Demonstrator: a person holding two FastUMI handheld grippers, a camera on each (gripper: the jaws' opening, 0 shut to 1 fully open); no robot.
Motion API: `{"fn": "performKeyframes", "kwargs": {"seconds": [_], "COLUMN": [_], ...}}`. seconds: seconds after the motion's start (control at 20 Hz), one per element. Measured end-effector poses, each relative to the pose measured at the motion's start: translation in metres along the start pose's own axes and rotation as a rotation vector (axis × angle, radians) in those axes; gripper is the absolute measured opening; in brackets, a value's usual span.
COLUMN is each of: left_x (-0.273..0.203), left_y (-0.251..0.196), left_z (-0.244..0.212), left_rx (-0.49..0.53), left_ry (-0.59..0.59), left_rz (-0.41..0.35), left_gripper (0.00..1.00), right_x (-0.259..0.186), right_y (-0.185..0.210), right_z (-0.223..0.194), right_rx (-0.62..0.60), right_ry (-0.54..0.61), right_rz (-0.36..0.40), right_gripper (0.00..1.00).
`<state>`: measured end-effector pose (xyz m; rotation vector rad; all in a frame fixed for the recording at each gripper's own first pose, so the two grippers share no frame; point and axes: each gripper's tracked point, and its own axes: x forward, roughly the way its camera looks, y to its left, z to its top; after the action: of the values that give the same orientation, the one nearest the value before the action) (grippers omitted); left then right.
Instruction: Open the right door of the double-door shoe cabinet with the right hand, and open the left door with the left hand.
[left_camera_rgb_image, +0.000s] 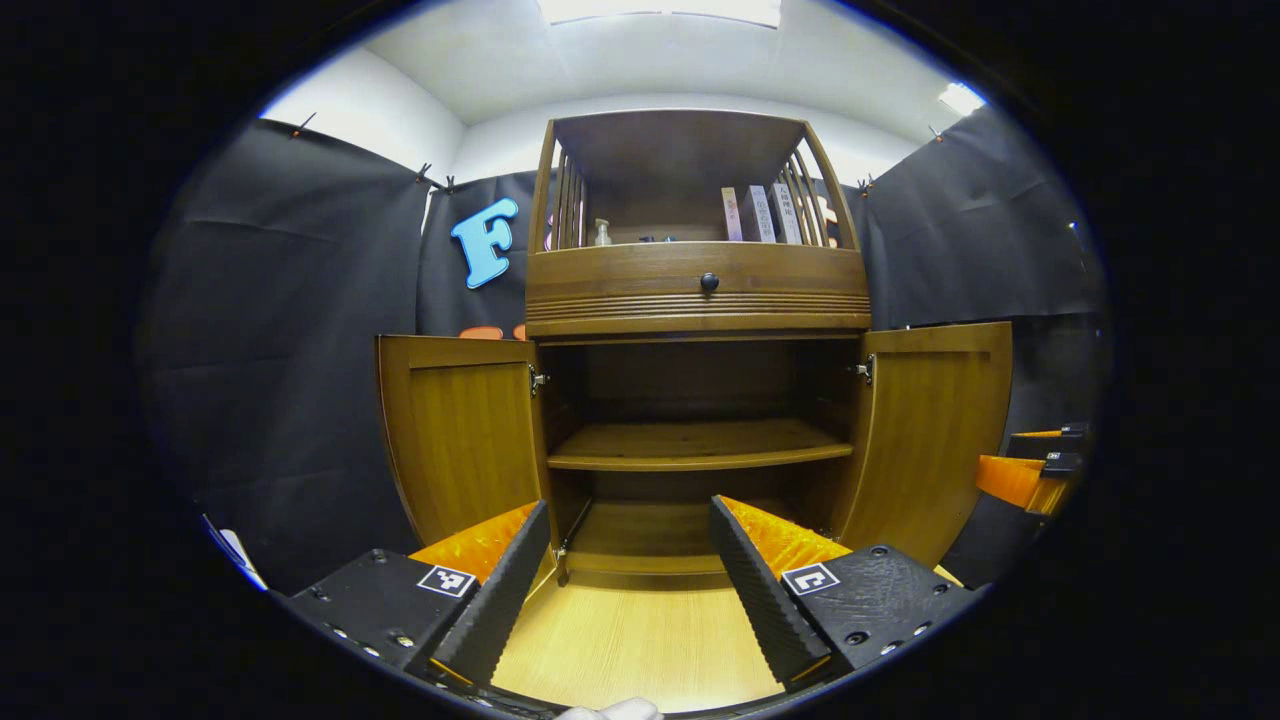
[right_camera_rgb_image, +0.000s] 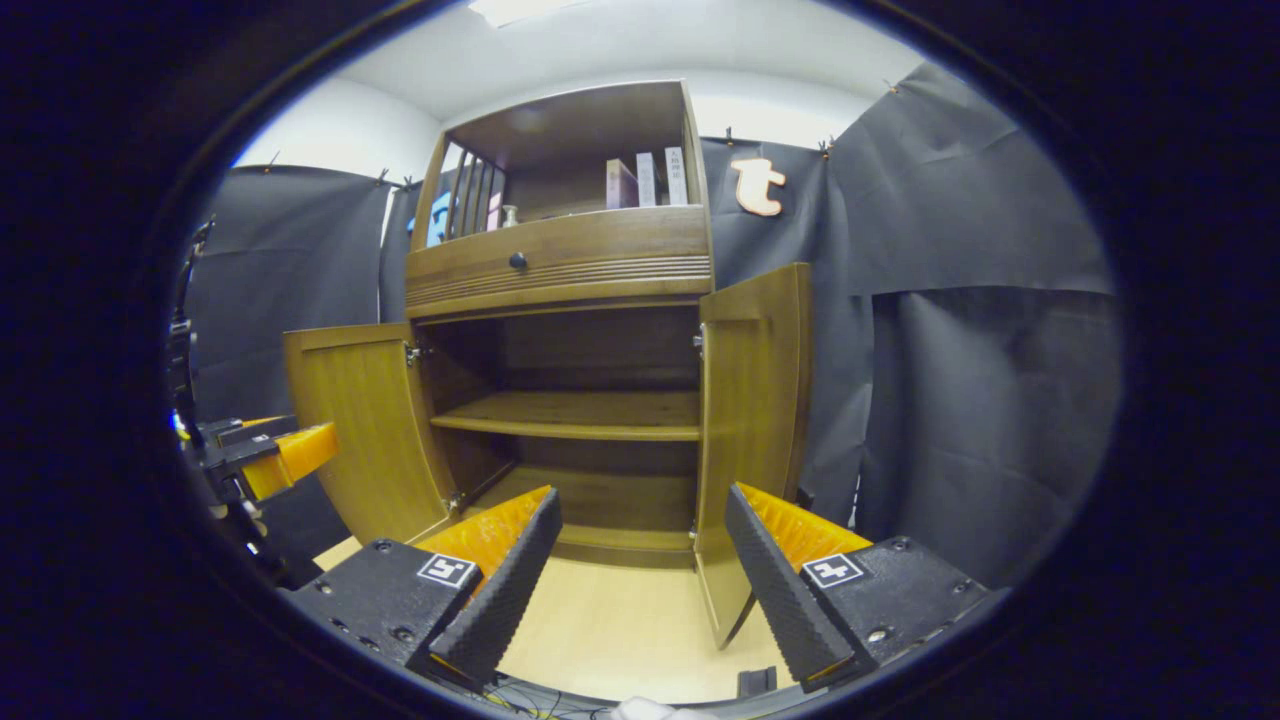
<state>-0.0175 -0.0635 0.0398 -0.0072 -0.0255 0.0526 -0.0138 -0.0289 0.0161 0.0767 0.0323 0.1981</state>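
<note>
- The left gripper (left_camera_rgb_image: 630, 560) has its jaws wide apart with nothing between them, seen in the left gripper view; the right gripper (right_camera_rgb_image: 640, 555) likewise stands with jaws spread and bare in the right gripper view.
- From the left gripper, the cabinet (left_camera_rgb_image: 697, 285) stands at 12 o'clock, clear of the fingers, with the wooden floor (left_camera_rgb_image: 630, 650) between.
- The left door (left_camera_rgb_image: 462, 435) hangs at 10 o'clock from those jaws, the right door (left_camera_rgb_image: 930, 430) at 2 o'clock; neither touches a finger.
- From the right gripper, the right door (right_camera_rgb_image: 750, 430) is at about 1 o'clock, near the right-hand finger but apart from it; the left door (right_camera_rgb_image: 365, 430) is at 10 o'clock.
- The cabinet is brown wood, upright, its long axis vertical; both doors are swung outward on their hinges toward the cameras.
- Inside, a shelf (left_camera_rgb_image: 700, 445) runs level from 9 to 3 o'clock.
- Above the doors sits a drawer with a dark knob (left_camera_rgb_image: 709, 282), and above that an open compartment holding books (left_camera_rgb_image: 760, 213) and a small bottle (left_camera_rgb_image: 602, 233).
- The right gripper also shows at 3 o'clock in the left gripper view (left_camera_rgb_image: 1030, 470); the left one at 9 o'clock in the right gripper view (right_camera_rgb_image: 265, 455).
</note>
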Motion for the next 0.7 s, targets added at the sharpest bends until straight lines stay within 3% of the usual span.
{"fn": "performKeyframes", "kwargs": {"seconds": [0.55, 0.6, 0.7], "left_x": [0.010, 0.012, 0.014], "left_y": [-0.021, -0.025, -0.030], "left_z": [-0.001, 0.000, 0.000], "left_rx": [0.015, 0.013, 0.006], "left_ry": [0.007, 0.007, 0.013], "left_rz": [-0.064, -0.072, -0.083], "left_gripper": [0.95, 1.00, 0.95], "right_x": [0.000, 0.000, -0.001], "right_y": [-0.026, -0.031, -0.040], "right_z": [0.004, 0.004, 0.004], "right_rx": [0.023, 0.028, 0.038], "right_ry": [-0.017, -0.018, -0.012], "right_rz": [-0.077, -0.086, -0.105], "right_gripper": [1.00, 1.00, 1.00]}}
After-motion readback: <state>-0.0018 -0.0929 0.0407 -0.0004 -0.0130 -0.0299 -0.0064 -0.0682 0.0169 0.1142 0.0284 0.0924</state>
